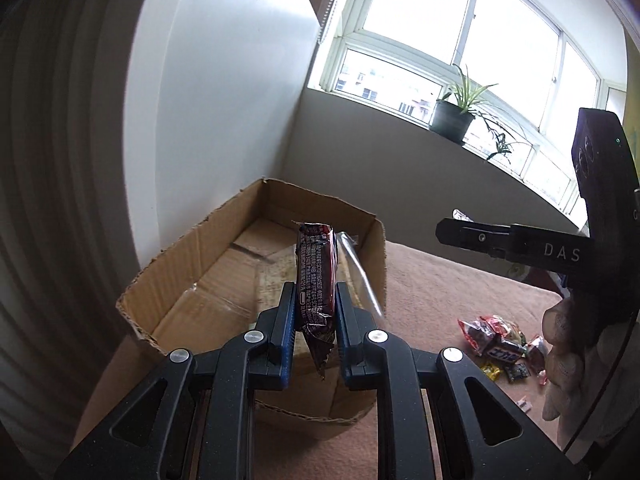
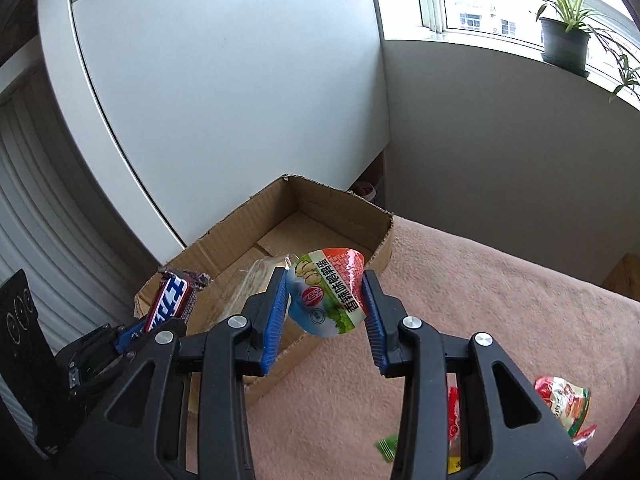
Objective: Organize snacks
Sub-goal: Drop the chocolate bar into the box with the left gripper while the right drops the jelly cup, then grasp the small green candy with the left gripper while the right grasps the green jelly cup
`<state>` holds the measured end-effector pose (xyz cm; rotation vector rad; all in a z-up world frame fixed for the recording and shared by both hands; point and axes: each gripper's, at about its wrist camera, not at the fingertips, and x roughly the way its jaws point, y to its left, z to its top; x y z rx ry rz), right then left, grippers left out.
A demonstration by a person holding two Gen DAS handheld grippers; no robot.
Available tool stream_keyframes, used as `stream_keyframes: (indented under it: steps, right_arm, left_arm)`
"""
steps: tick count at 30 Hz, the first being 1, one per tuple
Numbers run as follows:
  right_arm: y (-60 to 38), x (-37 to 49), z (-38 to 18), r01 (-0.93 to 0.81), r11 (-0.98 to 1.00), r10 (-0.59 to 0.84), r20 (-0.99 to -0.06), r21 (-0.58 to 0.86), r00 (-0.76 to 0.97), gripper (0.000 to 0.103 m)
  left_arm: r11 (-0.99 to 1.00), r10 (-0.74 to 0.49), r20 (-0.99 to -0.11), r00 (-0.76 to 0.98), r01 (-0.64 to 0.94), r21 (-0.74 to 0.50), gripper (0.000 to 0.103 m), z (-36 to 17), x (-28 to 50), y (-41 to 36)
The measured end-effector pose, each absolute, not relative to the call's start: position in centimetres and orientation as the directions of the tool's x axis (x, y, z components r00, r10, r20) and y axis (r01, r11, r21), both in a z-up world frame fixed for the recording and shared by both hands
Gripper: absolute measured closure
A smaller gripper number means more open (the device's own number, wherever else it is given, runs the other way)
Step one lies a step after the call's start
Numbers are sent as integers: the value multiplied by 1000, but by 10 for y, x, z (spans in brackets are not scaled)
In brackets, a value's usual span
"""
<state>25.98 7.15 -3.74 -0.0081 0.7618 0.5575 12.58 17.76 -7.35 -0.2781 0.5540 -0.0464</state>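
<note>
Cardboard box [image 1: 224, 264], open-topped, on a pinkish blanket [image 1: 440, 292] against a white wall, bare brown floor flaps inside. Left gripper [image 1: 316, 304] above the box's near end, blue pads clamped tight on a dark brown chocolate bar [image 1: 316, 272], bar upright between the pads, crimped tail hanging below, clear wrapper edge sticking out to its right. Further right on the blanket, well apart from the box, a loose pile of small wrapped snacks [image 1: 500, 344]. At the far right edge, a hand [image 1: 564, 360] wrapped around the black body of the right gripper, fingers pointing toward the box. From the right wrist view: same bar [image 2: 170, 300], blue-and-white lettering showing, at the box's left corner in the left gripper's pads. Right gripper [image 2: 326, 300] over the near right rim of the box [image 2: 340, 208], jaws partly apart and clamped on a rounded snack pouch [image 2: 328, 292] printed green, white and red. More red and green packets [image 2: 568, 404] on the blanket at lower right. Potted plant [image 2: 564, 40] on the windowsill, upper right.
</note>
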Motion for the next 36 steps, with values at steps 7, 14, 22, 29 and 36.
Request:
stream_keyframes:
  steps: [7, 14, 22, 29, 36]
  right_arm:
    - [102, 286, -45, -494, 848, 480, -672, 191, 564, 48]
    - [101, 283, -36, -477, 859, 471, -654, 186, 592, 15]
    - [71, 267, -22, -460, 869, 457, -649, 181, 608, 14]
    - [27, 234, -8, -434, 887, 425, -644, 156, 636, 14]
    - [-36, 188, -19, -349, 926, 352, -660, 143, 663, 14]
  left_arm:
    - [962, -84, -534, 841, -71, -263, 87, -79, 128, 186]
    - [968, -54, -513, 856, -82, -238, 55, -78, 120, 188]
    - [970, -74, -501, 862, -54, -237, 54, -76, 115, 183]
    - [968, -170, -508, 844, 46, -249, 54, -78, 115, 158]
    - [942, -307, -540, 784, 169, -291, 54, -84, 116, 124]
